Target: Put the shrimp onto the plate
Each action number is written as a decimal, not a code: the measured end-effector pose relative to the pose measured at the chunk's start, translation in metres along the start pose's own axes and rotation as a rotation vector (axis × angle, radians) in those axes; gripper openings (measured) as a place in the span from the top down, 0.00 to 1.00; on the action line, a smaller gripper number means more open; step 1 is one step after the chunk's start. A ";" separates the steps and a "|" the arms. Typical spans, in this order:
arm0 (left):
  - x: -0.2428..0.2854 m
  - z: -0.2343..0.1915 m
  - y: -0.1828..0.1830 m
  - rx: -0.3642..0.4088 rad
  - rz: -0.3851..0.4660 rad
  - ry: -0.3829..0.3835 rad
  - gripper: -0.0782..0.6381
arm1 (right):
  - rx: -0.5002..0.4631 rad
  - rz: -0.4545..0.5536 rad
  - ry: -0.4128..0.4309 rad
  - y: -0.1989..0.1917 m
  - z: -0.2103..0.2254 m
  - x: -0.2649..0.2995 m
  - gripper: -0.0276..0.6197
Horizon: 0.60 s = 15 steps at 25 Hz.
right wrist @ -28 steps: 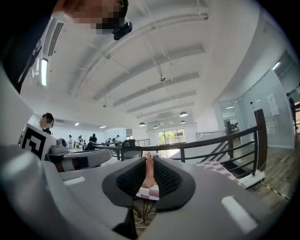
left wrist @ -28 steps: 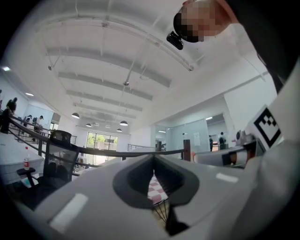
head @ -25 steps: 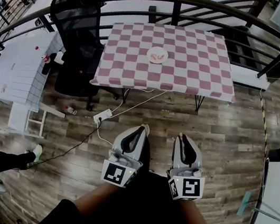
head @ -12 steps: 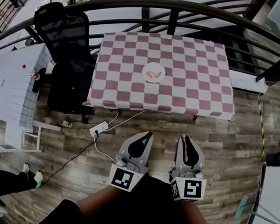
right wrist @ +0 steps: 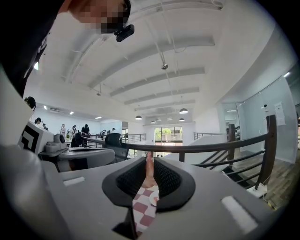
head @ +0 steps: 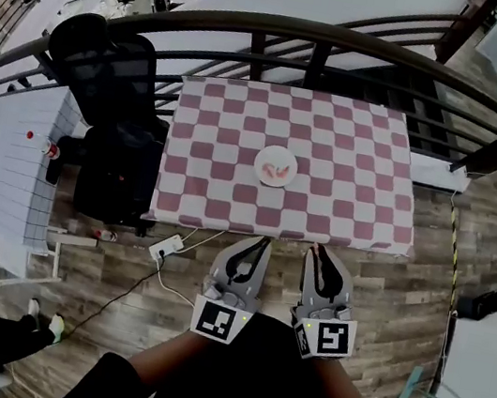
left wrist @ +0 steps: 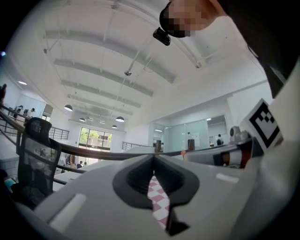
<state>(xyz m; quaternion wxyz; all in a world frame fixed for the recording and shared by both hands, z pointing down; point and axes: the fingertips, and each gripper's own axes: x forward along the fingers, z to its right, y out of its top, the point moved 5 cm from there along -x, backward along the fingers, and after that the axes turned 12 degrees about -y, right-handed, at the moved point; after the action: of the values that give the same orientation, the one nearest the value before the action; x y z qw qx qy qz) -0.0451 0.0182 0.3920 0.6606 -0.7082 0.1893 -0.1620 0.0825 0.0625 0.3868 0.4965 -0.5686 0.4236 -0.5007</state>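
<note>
A white plate (head: 278,152) with pink shrimp pieces on it sits mid-table on the pink-and-white checked cloth (head: 350,164). Both grippers are held low in front of me, just short of the table's near edge. My left gripper (head: 266,241) (left wrist: 153,161) is shut with nothing between its pads; only a sliver of checked cloth shows past them. My right gripper (head: 316,248) (right wrist: 149,161) is shut on a pink shrimp (right wrist: 149,171) that sticks up at the fingertips. Through the right gripper's gap, the plate (right wrist: 153,200) shows ahead on the cloth.
A black office chair (head: 109,73) stands at the table's left, with a dark seat (head: 118,180) in front of it. A curved dark railing (head: 352,45) runs behind the table. A white table (head: 9,151) stands far left. A power strip and cable (head: 164,247) lie on the wooden floor.
The table has come closer, and its near edge now lies just ahead of both fingertips. Both grippers have stayed shut, side by side, with the shrimp still in the right one.
</note>
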 end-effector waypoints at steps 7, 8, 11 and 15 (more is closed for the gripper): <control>0.025 -0.051 -0.006 -0.005 -0.004 0.013 0.88 | -0.005 -0.023 0.017 -0.001 -0.013 0.055 0.88; 0.028 -0.057 -0.006 -0.009 0.000 0.016 0.88 | -0.005 -0.023 0.019 -0.001 -0.014 0.061 0.88; 0.034 -0.070 -0.008 -0.010 -0.001 0.020 0.88 | -0.004 -0.025 0.018 -0.001 -0.016 0.075 0.88; 0.043 -0.081 -0.010 -0.028 0.001 0.021 0.88 | -0.004 -0.041 0.020 -0.004 -0.016 0.090 0.88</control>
<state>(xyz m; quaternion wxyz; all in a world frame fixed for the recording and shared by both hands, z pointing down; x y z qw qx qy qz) -0.0455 -0.0733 0.4076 0.6488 -0.7153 0.1990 -0.1665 0.0791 -0.0270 0.4042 0.4805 -0.5732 0.4179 -0.5157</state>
